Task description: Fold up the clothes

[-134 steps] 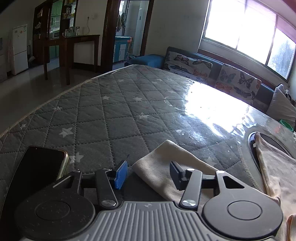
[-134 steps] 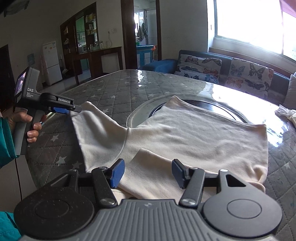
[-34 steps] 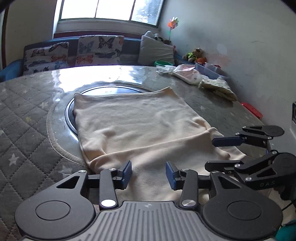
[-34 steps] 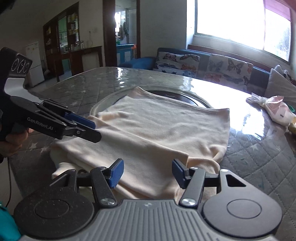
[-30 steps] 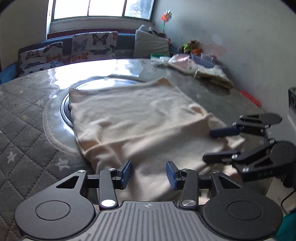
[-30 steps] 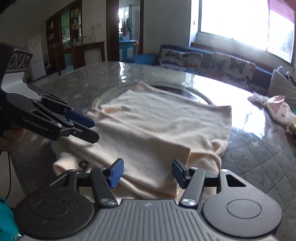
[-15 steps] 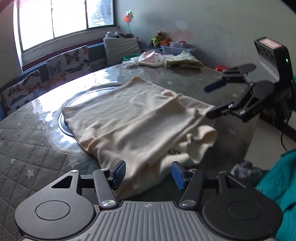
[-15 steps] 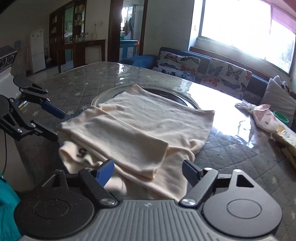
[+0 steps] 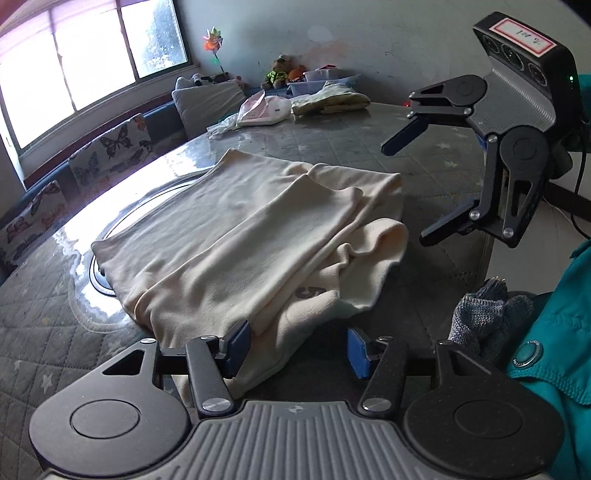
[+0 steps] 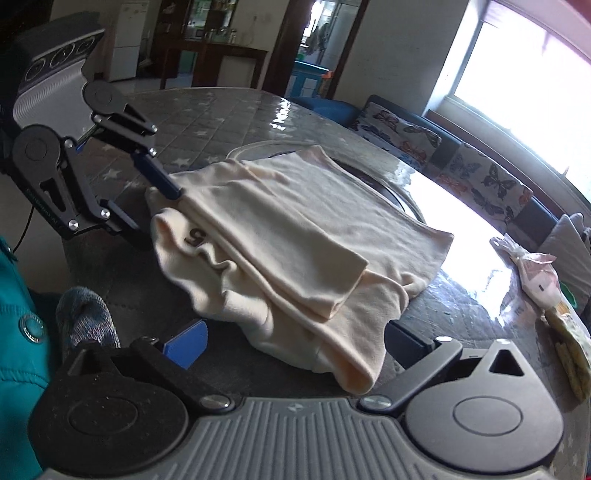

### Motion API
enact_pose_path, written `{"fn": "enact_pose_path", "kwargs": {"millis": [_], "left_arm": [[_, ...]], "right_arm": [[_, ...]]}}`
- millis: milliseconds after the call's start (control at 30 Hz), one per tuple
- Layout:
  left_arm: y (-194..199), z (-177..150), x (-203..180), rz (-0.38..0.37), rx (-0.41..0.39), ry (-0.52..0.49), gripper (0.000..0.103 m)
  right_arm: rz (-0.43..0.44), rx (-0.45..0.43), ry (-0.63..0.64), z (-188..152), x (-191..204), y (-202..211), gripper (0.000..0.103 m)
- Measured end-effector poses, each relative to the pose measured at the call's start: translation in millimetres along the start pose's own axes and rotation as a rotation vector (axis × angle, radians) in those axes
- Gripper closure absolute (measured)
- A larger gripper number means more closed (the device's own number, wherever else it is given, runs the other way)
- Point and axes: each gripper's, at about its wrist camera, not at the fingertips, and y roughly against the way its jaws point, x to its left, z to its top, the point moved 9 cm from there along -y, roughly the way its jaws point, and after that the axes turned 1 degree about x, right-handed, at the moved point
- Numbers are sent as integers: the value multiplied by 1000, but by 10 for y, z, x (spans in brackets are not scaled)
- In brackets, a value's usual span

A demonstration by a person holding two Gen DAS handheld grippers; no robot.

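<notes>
Cream garment (image 9: 236, 236) folded; lower layers hidden.

numeral 5 on cream garment (image 10: 273, 236)

Black grippers with blue pads (image 9: 236, 345); teal jacket (image 9: 554, 332) with snap button.

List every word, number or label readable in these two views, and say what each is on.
"5": dark numeral on the cream garment, near its bunched edge.
White label with a red border on top of the right gripper, on its camera housing: handwritten, not readable.
Lettering along the left gripper, on its side plate: too dark and blurred to read.
No other text is legible.
</notes>
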Motion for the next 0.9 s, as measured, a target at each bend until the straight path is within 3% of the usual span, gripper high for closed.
{"fn": "enact_pose_path", "kwargs": {"millis": [233,533,800,867,900], "left_arm": [[11,84,41,23,-43,13,77],[34,245,194,10,-86,100,92],[-7,376,438,-9,-112,185,92],[-31,377,456,-19,-107,194,92],[-37,371,462,-18,-104,196,91]], "right_arm": [[27,-6,23,-22,56,-88,0],[47,-46,40,50,99,-141,1],[97,-49,46,178,109,-288,33],[98,-51,20,208,67,-323,48],[105,-48,0,221,40,-345,50]]}}
